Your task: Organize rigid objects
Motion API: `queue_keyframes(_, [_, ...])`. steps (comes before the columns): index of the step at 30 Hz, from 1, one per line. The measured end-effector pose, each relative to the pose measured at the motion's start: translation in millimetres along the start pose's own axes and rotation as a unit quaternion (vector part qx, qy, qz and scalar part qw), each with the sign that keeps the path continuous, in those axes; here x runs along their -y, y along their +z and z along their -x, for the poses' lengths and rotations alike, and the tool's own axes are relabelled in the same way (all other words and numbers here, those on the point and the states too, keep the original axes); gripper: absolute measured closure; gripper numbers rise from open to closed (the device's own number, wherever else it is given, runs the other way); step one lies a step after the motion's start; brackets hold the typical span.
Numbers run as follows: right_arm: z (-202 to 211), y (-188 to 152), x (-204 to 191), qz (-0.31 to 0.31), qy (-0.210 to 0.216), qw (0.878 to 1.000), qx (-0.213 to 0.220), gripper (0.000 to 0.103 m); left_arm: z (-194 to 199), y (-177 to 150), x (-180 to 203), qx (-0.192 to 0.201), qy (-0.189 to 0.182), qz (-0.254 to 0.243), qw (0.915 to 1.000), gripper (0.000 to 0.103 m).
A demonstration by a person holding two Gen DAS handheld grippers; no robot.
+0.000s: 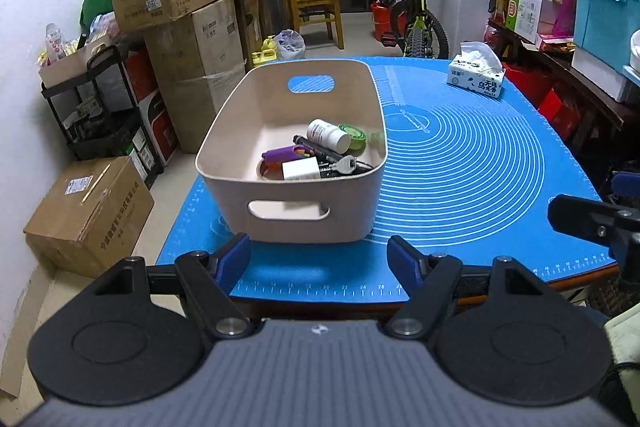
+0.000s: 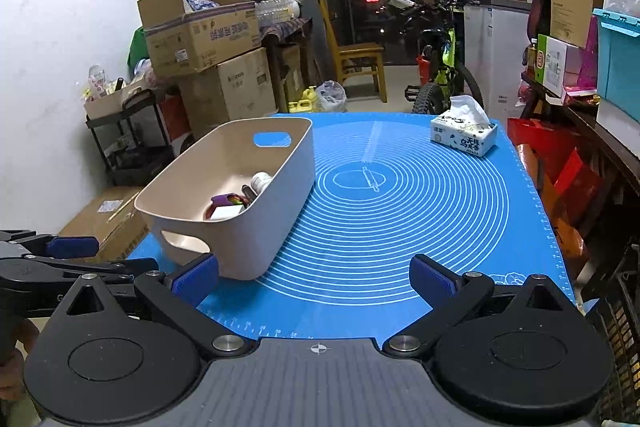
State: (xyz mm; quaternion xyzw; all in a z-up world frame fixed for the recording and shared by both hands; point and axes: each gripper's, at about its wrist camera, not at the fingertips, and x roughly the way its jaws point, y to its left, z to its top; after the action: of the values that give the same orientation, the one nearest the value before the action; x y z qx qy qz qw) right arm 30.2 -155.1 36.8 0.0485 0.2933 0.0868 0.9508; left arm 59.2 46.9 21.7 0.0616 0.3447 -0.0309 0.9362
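left gripper [image 1: 318, 259] spread, angled down before bin [image 1: 296, 223]; empty

Beige bin [image 1: 296, 223] upright on mat's left, w/ small items [image 1: 316, 153] inside.

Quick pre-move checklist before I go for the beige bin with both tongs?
1. Left tongs open, nothing held: ok.
2. Right tongs open, nothing held: ok.
3. Beige bin upright on the blue mat: ok.
4. Small items, such as the white bottle, inside the bin: ok.
5. Mat free of loose items except the tissue box: ok.
6. Bin's weight suits a lift: cannot tell.
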Motion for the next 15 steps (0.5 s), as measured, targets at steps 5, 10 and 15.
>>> queue_keyframes(5, [-1,-5,-4,0.003,0.000,1.000,-0.003,0.003,0,-7,-1,0.004,0.001,0.004,1.0000,0.027])
queue_keyframes(10, [-1,-9,-3,0.001,0.000,1.000,0.000,0.003,-3,-14,-1,0.002,0.001,0.007,1.0000,0.027])
queue_keyframes(15, [-3,-9,1,-0.006,-0.002,1.000,-0.003,0.003,-3,-15,-1,0.002,0.000,0.008,1.0000,0.027])
